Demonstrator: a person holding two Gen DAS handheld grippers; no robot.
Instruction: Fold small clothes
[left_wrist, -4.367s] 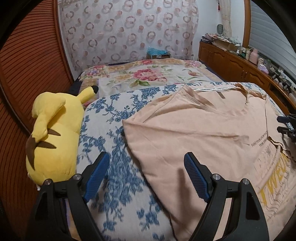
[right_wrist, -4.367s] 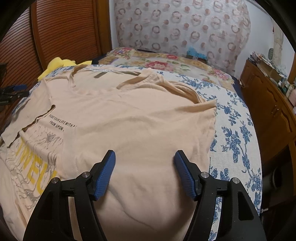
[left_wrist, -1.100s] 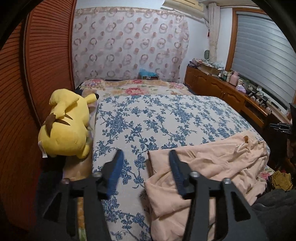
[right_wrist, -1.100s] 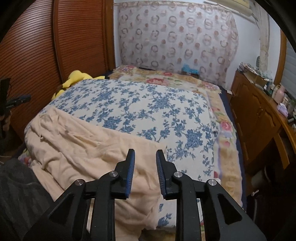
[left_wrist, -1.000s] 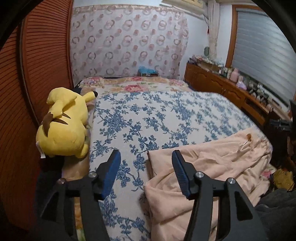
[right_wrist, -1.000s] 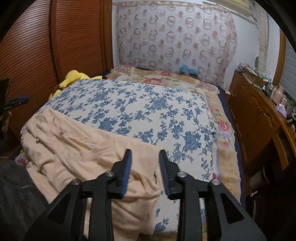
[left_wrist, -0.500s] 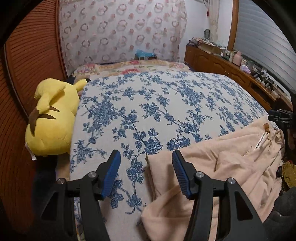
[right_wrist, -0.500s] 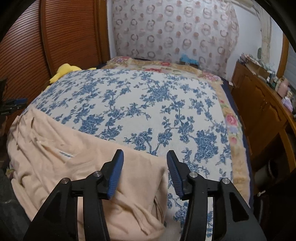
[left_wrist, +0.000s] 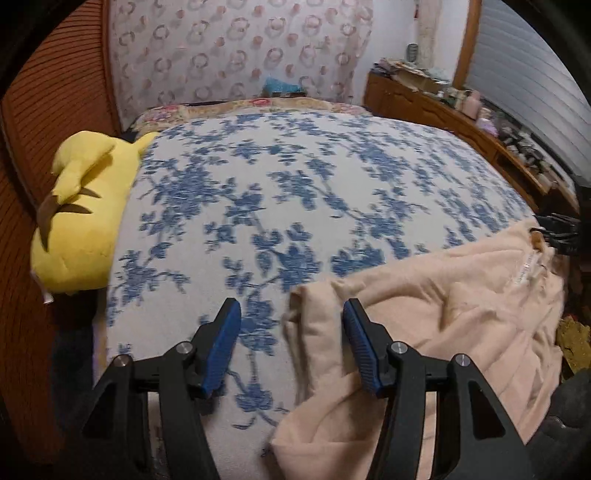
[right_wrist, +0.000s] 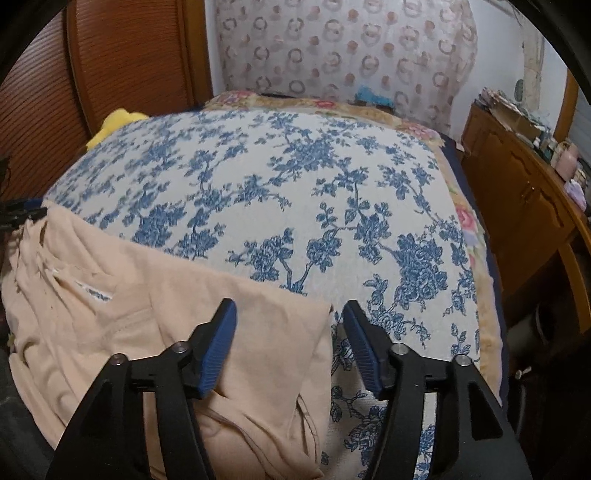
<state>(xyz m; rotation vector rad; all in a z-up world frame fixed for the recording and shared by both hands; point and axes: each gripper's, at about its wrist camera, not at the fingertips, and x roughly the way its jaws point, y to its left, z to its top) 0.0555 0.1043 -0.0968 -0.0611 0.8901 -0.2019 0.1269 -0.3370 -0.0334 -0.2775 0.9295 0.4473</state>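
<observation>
The peach shirt (left_wrist: 443, 295) lies bunched along the near edge of the bed (left_wrist: 295, 184), on the blue-flowered cover, with part of it hanging over that edge; its folds are loose and uneven, and a small white label (right_wrist: 94, 293) shows on the cloth in the right wrist view.

The left gripper (left_wrist: 291, 332) hangs over the shirt's left corner; its blue fingers (left_wrist: 221, 339) stand about half apart, one over the bare cover beside the shirt, the other over the cloth; a raised fold of the corner sits between them, yet neither pad presses on it, so it holds nothing.

The right gripper (right_wrist: 290, 332) hangs over the shirt's right corner; its fingers (right_wrist: 218, 343) have just been opening and now stand well apart; the left finger is over the cloth, the right one over the flowered cover just beside the shirt's edge; the corner lies between them, loose, with no pad touching it.

A yellow plush toy (left_wrist: 81, 221) lies beside the bed's left edge, well apart from the shirt, against the slatted wooden doors (left_wrist: 44, 110); a wooden cabinet (right_wrist: 517, 192) with clutter on top runs along the bed's right side; a ring-patterned curtain (right_wrist: 343, 48) hangs behind the bed's far end.
</observation>
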